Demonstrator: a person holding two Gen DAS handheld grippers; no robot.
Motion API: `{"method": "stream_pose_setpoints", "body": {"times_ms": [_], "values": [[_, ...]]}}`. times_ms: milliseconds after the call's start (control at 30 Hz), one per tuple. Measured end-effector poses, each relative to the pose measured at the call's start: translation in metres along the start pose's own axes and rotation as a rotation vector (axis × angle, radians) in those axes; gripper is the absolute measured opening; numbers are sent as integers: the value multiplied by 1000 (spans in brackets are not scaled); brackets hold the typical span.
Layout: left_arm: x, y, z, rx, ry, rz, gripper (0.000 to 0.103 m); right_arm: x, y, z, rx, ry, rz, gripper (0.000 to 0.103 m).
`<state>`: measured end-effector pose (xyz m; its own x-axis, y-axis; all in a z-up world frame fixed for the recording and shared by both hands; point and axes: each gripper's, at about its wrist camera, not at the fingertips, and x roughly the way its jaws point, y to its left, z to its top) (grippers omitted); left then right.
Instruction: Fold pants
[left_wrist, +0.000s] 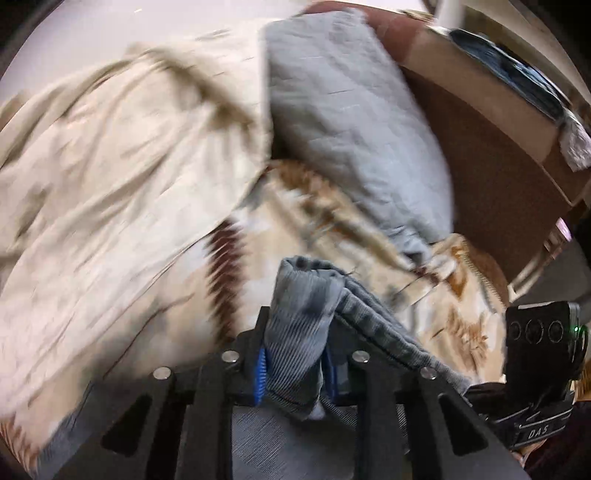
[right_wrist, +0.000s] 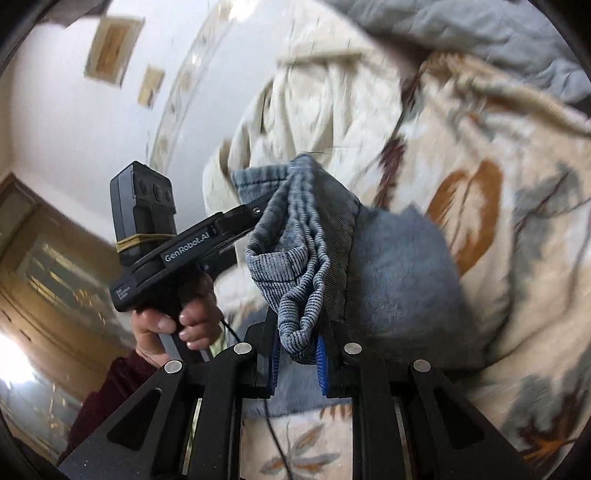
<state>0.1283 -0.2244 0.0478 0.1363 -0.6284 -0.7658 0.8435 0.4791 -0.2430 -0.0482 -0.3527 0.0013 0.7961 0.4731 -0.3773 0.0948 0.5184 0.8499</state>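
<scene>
a: where are the pants (right_wrist: 388, 280) rn?

b: lifted off the bed (right_wrist: 509, 258), hanging above the floral blanket (right_wrist: 461, 206). ribbed waistband (right_wrist: 295, 266) bunched at the top, denim sagging below it onto the blanket.

a: left tongs (left_wrist: 295, 369)?

b: clenched on the waistband. a fold of ribbed fabric is wedged between the blue pads (left_wrist: 261, 376) and spills over the tips. from the right cam you also see the left tongs biting the waistband's left edge, w/ a hand (right_wrist: 173, 325) round the grip, dark red sleeve (right_wrist: 107, 398) behind it.

a: right tongs (right_wrist: 297, 365)?

b: also clenched on the waistband, nearly closed, cloth pinched between the pads, just right of the left tongs' hold.

a: what else is near the pants?

b: cream crumpled cover (left_wrist: 110, 177) to the left of them, grey-blue quilted pillow (left_wrist: 351, 122) beyond them, brown headboard (left_wrist: 480, 158) behind that. pics are motion-blurred, so finer detail i can't tell.
</scene>
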Motion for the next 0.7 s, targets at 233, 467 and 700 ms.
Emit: {"method": "stream_pose_setpoints", "body": {"times_ms": [233,467,700], "values": [[-30,92,-77,-268,15,207,40,69,-10,-36,96,412,21,62],[-59,91,-121,-389,-37,182,59,22,-26,3,131,152,32,62],[-26,30,-126,-430,-55,125,79,1,-43,9,227,41,26,63]]}}
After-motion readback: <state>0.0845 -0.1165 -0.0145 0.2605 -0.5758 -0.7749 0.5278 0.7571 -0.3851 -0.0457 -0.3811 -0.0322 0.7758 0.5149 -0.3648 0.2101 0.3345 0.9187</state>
